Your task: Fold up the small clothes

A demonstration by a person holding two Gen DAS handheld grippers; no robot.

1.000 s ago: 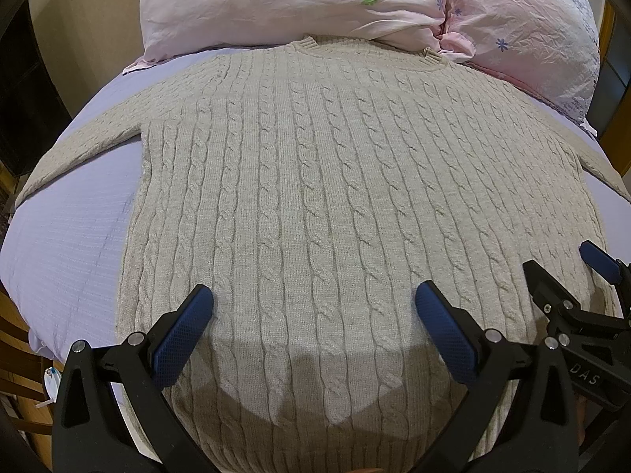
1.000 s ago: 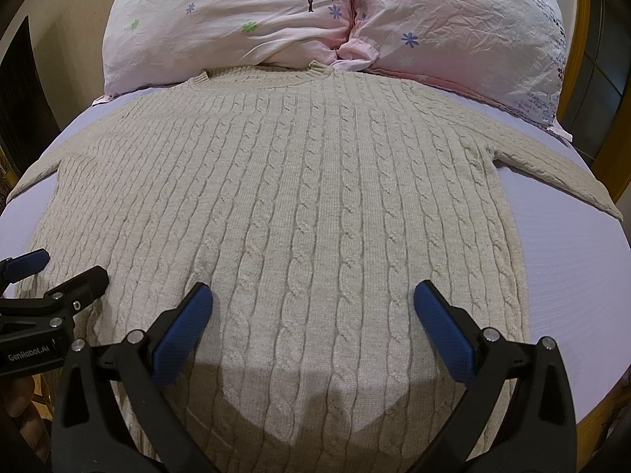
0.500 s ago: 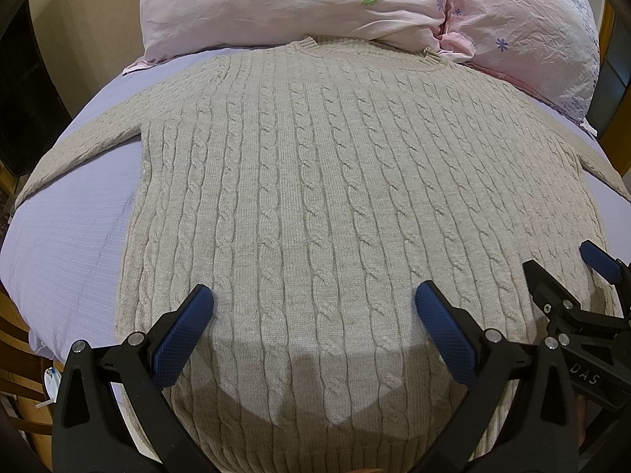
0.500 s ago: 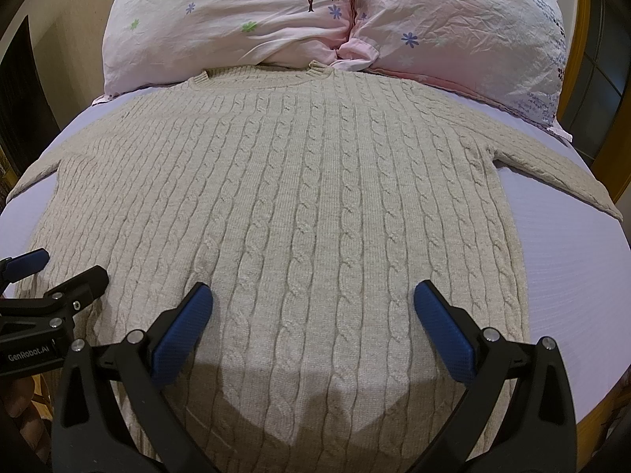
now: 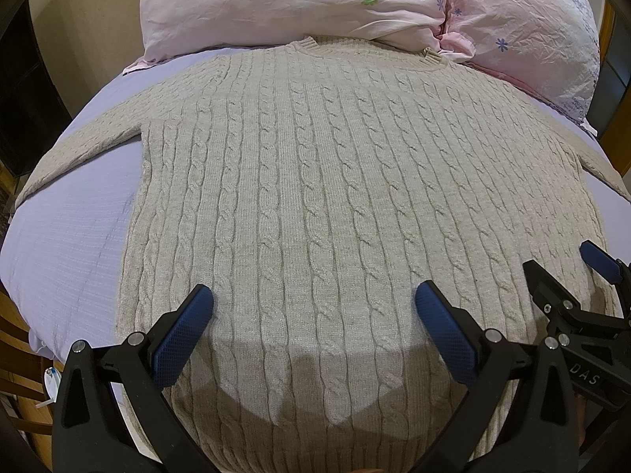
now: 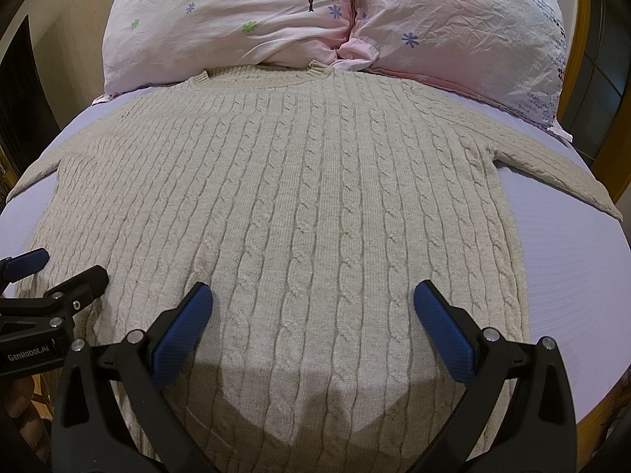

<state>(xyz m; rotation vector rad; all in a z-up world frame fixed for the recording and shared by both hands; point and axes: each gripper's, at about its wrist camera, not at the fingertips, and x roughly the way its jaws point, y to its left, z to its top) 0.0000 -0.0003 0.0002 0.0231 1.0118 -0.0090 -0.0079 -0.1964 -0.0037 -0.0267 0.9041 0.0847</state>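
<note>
A beige cable-knit sweater (image 5: 335,205) is seen laid flat and face up on a bed covered by a pale lilac sheet (image 5: 67,244). Its ribbed collar (image 6: 260,75) is placed at the far end, touching two pink floral pillows (image 6: 244,19) set side by side against the headboard side. Both sleeves are spread outward: the left sleeve (image 5: 83,153) is angled toward the left edge of the bed, the right sleeve (image 6: 560,173) toward the right edge. The body is unfolded, and the hem is hidden under the lower edge of both views.

The left tool (image 5: 311,315) is held above the lower left part of the sweater body with its blue pads (image 5: 185,335) set wide apart; nothing is gripped. The right tool (image 6: 311,315) is held above the lower right part, likewise spread wide with nothing between the blue pads (image 6: 445,335). The two tools are positioned side by side, each visible at the margin of the other's view.
</note>
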